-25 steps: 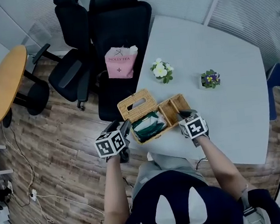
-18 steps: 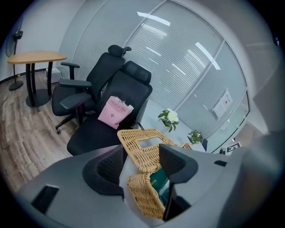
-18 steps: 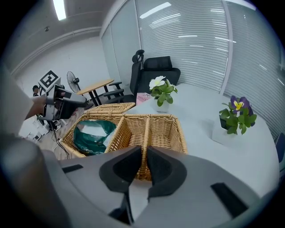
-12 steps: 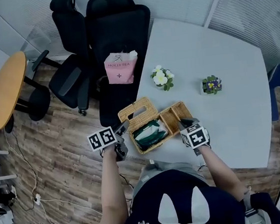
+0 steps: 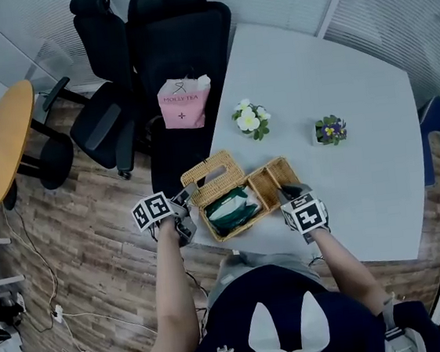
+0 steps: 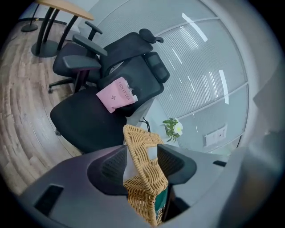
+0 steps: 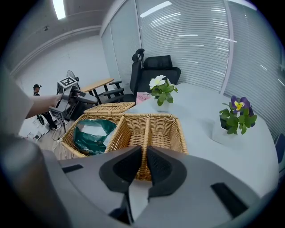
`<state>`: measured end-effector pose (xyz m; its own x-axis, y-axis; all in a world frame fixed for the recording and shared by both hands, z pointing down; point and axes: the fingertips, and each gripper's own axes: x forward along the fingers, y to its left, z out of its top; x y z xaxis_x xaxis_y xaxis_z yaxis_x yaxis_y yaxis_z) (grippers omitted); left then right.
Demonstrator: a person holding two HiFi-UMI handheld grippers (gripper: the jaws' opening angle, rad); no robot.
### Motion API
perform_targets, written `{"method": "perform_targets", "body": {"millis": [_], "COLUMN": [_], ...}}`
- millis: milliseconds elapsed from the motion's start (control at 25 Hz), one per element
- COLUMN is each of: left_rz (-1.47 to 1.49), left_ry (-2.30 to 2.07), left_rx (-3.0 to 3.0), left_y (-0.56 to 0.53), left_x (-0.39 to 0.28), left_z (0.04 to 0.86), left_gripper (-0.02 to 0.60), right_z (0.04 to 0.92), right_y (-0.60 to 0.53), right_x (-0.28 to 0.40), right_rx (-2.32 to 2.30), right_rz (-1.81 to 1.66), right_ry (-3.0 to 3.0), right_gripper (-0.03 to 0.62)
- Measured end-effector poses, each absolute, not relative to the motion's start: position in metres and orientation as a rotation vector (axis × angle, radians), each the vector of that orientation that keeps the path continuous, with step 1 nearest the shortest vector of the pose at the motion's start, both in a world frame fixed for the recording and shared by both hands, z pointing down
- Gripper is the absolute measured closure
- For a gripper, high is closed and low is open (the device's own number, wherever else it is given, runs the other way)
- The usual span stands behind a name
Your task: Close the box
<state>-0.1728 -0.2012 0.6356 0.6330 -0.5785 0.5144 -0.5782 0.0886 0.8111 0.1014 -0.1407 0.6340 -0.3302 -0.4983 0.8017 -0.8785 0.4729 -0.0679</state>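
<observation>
At the near edge of the pale grey table point(image 5: 335, 79) sits the open woven wicker box point(image 5: 276, 181). Right gripper point(image 7: 143, 162), tilted steeply down, pinches its near wall. Left gripper point(image 6: 141, 156), forearm stretched out, has jaws just closing round the raised wicker lid point(image 5: 213, 173), not gripping yet.

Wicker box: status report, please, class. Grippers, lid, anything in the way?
Left gripper open, jaws just closing round the lid edge. Right gripper shut on wicker box, near wall. Lid raised, box not closed. Green packet inside, nothing across rim.
</observation>
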Motion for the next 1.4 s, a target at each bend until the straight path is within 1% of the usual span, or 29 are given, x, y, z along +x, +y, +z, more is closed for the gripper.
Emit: {"method": "perform_targets", "body": {"millis": [360, 1400], "left_rz": [-0.031, -0.009], "left_ry": [-1.023, -1.105], "left_rx": [1.546, 1.586], "left_y": [-0.199, -0.195], "left_x": [-0.179, -0.186], "left_z": [0.64, 0.63], "left_gripper": [0.448, 0.489], "right_z": [0.634, 0.634], "right_y": [-0.14, -0.141], "right_x": [0.102, 0.102], "right_rx": [1.137, 1.145], "right_rz": [0.655, 0.657], "right_ry": [-1.984, -1.996], "right_gripper": [0.549, 0.549]}}
